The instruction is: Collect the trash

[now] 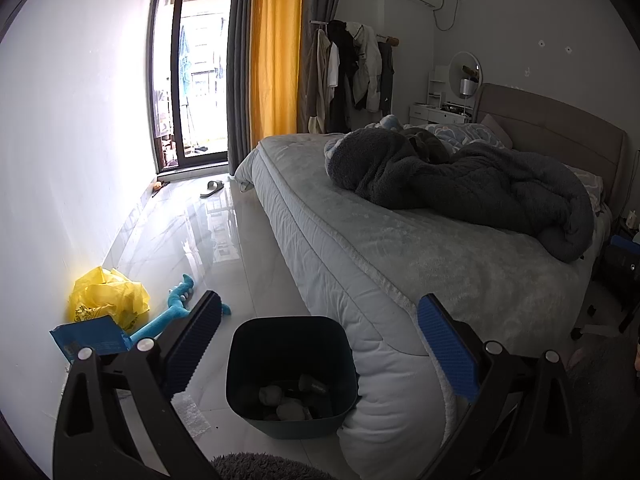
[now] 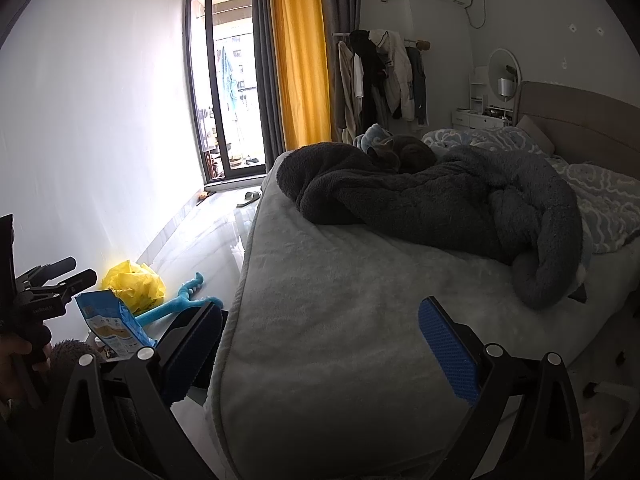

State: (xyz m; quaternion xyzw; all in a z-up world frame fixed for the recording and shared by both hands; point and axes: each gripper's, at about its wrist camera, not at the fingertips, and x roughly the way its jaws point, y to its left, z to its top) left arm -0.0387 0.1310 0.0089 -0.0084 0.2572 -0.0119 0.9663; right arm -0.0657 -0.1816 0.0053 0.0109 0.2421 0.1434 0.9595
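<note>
A dark bin (image 1: 291,376) stands on the floor by the bed corner with several crumpled items inside. My left gripper (image 1: 320,320) is open and empty, held above and in front of the bin. A crumpled yellow plastic bag (image 1: 106,296) and a blue snack packet (image 1: 94,338) lie on the floor by the left wall; both also show in the right wrist view, the bag (image 2: 134,282) and the packet (image 2: 110,326). A bit of clear bubble wrap (image 1: 192,414) lies left of the bin. My right gripper (image 2: 320,322) is open and empty above the mattress corner. The left gripper (image 2: 44,284) shows at the left edge there.
A blue plush toy (image 1: 176,312) lies beside the yellow bag. The bed (image 1: 400,248) with a dark fleece blanket (image 1: 460,184) fills the right side. A slipper (image 1: 212,188) lies near the balcony door (image 1: 196,68). A grey fluffy rug (image 1: 260,466) is at the bottom edge.
</note>
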